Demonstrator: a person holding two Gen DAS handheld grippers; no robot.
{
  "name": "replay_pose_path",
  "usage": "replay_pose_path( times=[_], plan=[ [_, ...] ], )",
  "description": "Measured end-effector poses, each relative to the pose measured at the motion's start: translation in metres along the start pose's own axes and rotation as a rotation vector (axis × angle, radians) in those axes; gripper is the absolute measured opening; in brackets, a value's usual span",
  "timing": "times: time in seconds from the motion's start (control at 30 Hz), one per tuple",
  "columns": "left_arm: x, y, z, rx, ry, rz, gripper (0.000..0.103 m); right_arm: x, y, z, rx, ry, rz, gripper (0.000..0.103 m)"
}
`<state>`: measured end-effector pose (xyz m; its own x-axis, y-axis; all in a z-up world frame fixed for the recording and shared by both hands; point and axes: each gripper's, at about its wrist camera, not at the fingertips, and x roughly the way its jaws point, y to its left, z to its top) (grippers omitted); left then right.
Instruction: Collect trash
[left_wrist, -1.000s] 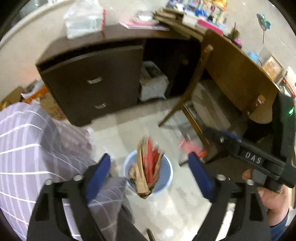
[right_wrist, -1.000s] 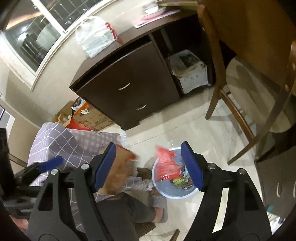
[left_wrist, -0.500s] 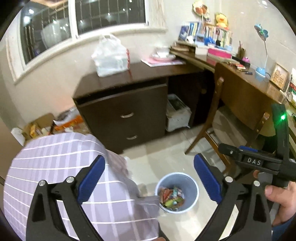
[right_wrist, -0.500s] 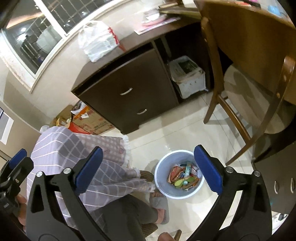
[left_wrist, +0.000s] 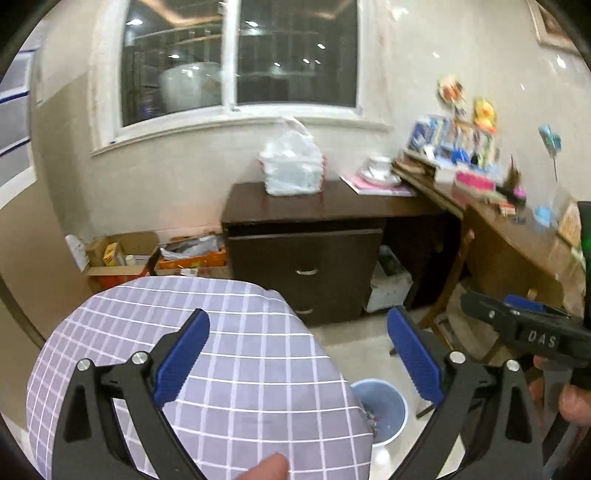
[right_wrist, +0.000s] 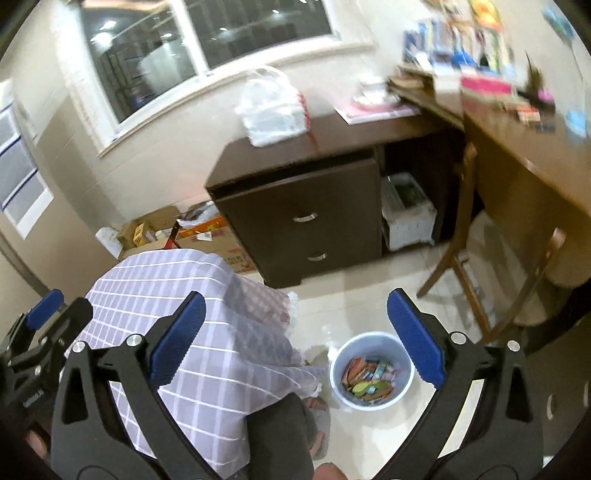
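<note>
On the pale tiled floor, a light-blue bin (right_wrist: 371, 373) holding colourful wrappers (right_wrist: 367, 376) is being shown beside a checked cloth-covered seat (right_wrist: 177, 295), near a dark drawer cabinet (right_wrist: 306, 206). Both the left gripper (left_wrist: 297, 354) and the right gripper (right_wrist: 295, 339) are being held with fingers wide apart and nothing between them. From the left wrist, the bin is being partly hidden by the cloth, and its contents are perhaps too dim to read.

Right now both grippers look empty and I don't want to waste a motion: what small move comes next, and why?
Probably swing toward the next piece of trash. The left gripper and right gripper stand open with nothing between the pads, and the wrappers already lie in the blue bin on the floor. No loose trash is clearly visible yet.
</note>
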<state>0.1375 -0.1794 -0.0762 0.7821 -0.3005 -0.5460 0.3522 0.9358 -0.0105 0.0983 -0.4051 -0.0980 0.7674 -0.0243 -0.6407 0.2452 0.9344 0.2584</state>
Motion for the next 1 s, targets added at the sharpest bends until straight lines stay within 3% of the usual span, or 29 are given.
replay_pose_path(
  times=[0.23,0.37,0.67,1.0],
  plan=[
    [-0.063,0.033,0.013,-0.02,-0.136,0.122,0.095,-0.058,0.069,0.01,-0.137,-0.123,0.014,0.097],
    [-0.091,0.046,0.018,-0.039,-0.173,0.127,0.095,-0.087,0.098,0.01,-0.194,-0.189,-0.003,0.097],
    [-0.135,0.057,0.026,-0.076,-0.241,0.161,0.095,-0.144,0.126,0.011,-0.239,-0.333,-0.052,0.097],
    [-0.156,0.057,0.025,-0.1,-0.263,0.178,0.096,-0.165,0.137,0.01,-0.259,-0.396,-0.069,0.097]
  ],
)
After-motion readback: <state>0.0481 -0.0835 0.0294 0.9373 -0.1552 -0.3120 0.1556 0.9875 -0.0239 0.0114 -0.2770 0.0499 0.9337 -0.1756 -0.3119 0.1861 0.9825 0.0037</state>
